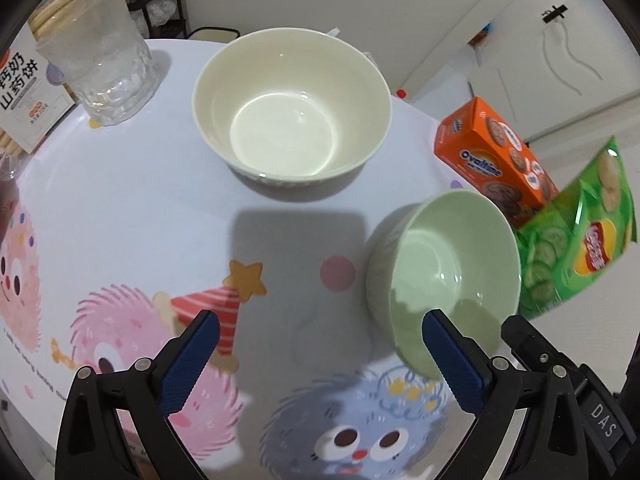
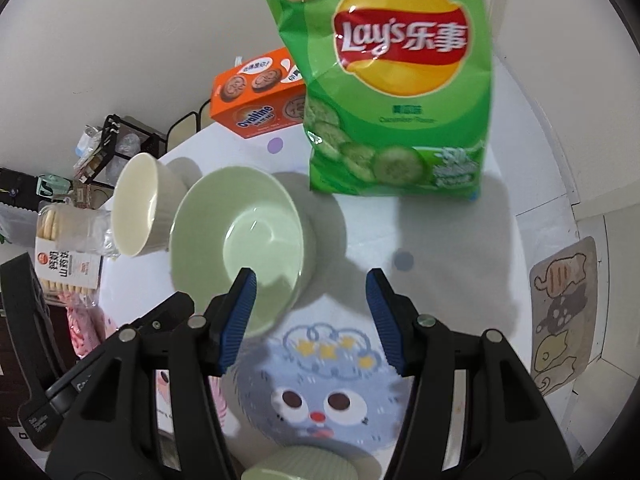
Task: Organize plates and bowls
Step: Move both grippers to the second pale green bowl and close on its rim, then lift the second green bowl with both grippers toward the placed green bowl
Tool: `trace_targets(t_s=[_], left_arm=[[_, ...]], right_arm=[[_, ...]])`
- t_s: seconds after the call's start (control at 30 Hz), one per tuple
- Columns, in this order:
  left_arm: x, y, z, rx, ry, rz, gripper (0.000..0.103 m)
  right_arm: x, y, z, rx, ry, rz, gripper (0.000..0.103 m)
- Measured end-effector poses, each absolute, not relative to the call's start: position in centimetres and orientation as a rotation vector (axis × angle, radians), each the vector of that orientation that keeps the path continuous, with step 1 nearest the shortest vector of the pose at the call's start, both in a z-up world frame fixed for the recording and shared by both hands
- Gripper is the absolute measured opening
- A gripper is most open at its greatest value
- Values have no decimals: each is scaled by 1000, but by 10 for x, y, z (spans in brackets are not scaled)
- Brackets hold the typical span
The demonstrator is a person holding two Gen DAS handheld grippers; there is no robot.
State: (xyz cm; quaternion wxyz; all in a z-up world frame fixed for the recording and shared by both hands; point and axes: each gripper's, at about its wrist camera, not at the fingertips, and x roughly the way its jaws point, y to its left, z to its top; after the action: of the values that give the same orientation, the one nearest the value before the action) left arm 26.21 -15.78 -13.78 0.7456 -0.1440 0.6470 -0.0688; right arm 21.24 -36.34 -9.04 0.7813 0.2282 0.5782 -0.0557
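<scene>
Bowls, two in view: green bowl [image 1: 452, 276] on the table [image 1: 132, 216], cream bowl [image 1: 291, 108] just behind it, apart. We hold our left tool [image 1: 320, 364] wide, empty, its right finger at the green bowl's near rim; we judge nesting comes next. Right tool [image 2: 312, 320] wide, empty, beside the green bowl; chips bag [image 2: 396, 80] behind.

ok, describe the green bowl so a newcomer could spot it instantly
On the cartoon-print tablecloth, look beside the green Lay's bag and the orange Ovaltine box. The green bowl stands there upright and empty. Its pale green colour separates it from the cream bowl nearby.
</scene>
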Motion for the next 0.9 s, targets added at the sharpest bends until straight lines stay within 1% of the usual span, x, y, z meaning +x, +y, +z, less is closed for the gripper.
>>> trace_targets(t_s=[0.07, 0.1, 0.13, 0.17, 0.2, 0.23, 0.27, 0.33, 0.4, 0.43, 0.47, 0.57, 0.63, 0.7, 0.8, 0.9], left_arm=[[267, -160, -142, -327, 1423, -152, 101], [269, -161, -144, -333, 1425, -154, 98], [272, -163, -146, -335, 1424, -156, 89], [274, -164, -147, -333, 1421, -157, 83], [276, -165, -148, -332, 1422, -156, 73], [279, -166, -150, -331, 1430, -156, 66], [281, -167, -152, -335, 1438, -158, 64], [284, -168, -156, -348, 1450, -168, 55], [286, -169, -158, -350, 1450, -183, 45], [287, -170, -159, -354, 1450, -193, 41], [288, -172, -159, -355, 1451, -203, 39], [292, -175, -159, -354, 1452, -224, 29], [293, -179, -158, -356, 1447, -241, 18], [293, -186, -157, -354, 1444, -254, 11], [295, -188, -157, -355, 1443, -260, 8], [294, -191, -157, -365, 1442, -267, 8]], right_arm=[[220, -364, -96, 490, 1257, -127, 58], [222, -365, -98, 495, 1261, -131, 59], [225, -365, -100, 502, 1267, -132, 58], [228, -365, -103, 510, 1275, -127, 56], [230, -365, -105, 513, 1279, -126, 52], [234, -365, -107, 512, 1286, -121, 43], [237, -363, -110, 508, 1297, -117, 34], [241, -364, -113, 502, 1309, -116, 28], [243, -363, -116, 499, 1317, -109, 25], [244, -362, -117, 494, 1323, -106, 21], [245, -362, -118, 490, 1326, -104, 19], [247, -362, -119, 477, 1332, -106, 16], [248, -364, -120, 471, 1333, -108, 13], [249, -364, -121, 469, 1335, -110, 11], [249, -365, -121, 464, 1342, -106, 10], [250, -364, -122, 465, 1340, -105, 10]])
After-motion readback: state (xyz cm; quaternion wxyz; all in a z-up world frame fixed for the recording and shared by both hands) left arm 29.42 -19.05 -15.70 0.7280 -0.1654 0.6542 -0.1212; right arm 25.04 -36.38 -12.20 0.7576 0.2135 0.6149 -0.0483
